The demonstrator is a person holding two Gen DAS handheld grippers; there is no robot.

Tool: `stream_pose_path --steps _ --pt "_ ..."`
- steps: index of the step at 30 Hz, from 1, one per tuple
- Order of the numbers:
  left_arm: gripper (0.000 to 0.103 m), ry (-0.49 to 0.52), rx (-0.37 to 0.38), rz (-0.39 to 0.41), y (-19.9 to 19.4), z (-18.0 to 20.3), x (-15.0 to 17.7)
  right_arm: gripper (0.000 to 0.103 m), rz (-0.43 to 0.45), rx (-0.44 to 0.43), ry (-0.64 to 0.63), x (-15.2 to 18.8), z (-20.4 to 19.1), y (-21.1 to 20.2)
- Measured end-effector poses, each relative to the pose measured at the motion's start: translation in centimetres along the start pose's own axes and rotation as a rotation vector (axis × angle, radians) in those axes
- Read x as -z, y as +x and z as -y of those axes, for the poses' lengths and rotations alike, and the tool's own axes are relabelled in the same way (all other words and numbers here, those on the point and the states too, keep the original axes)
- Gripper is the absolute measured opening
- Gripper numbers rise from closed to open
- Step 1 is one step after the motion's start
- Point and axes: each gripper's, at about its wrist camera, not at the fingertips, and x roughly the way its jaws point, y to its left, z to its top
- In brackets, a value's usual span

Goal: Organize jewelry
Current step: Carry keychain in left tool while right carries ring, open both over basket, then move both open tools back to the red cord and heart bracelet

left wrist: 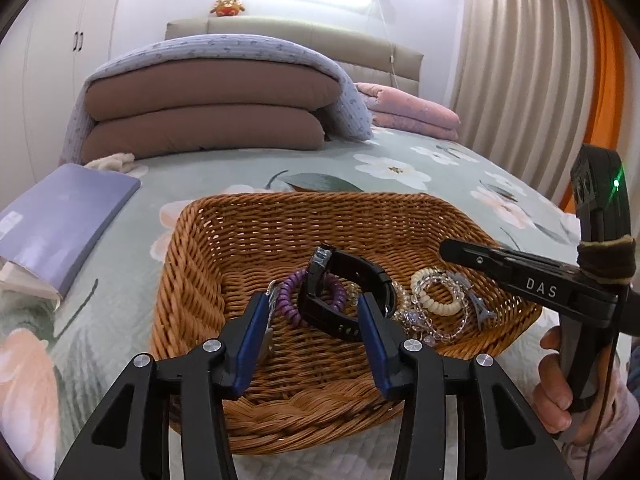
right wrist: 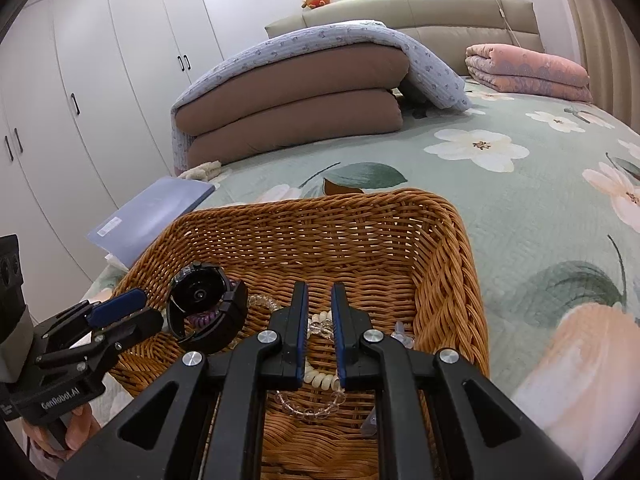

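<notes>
Between open left claw [left wrist: 316,312] pads: black watch [left wrist: 344,300], inside basket [left wrist: 280,216].

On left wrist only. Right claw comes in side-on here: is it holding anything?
Observer: No. The right wrist view shows the right claw closed down with nothing pinched. The cream coil tie lies under it in the basket.
Operator: I only get the watch strap. Where's the face?
Observer: The watch stands on its strap, with its round dark face turned toward the right camera.
</notes>
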Motion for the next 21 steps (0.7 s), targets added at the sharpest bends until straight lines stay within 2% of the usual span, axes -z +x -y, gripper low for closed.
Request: stream_pose_path --steps 7,12,21 --pt "0.047 -0.063 0.016 0.010 -0.3 -1.2 -0.1 0.015 0.003 0.011 -0.021 0.1 -0.5 -0.1" --pt "0.047 -0.049 0.003 0.016 -0.4 -1.0 -0.1 0.028 0.031 0.029 -0.043 0.3 -1.1 -0.8" --pt "0.047 -0.066 -0.011 0.043 -1.3 -1.2 0.4 0.028 0.058 0.047 -0.065 0.8 -1.6 -1.8"
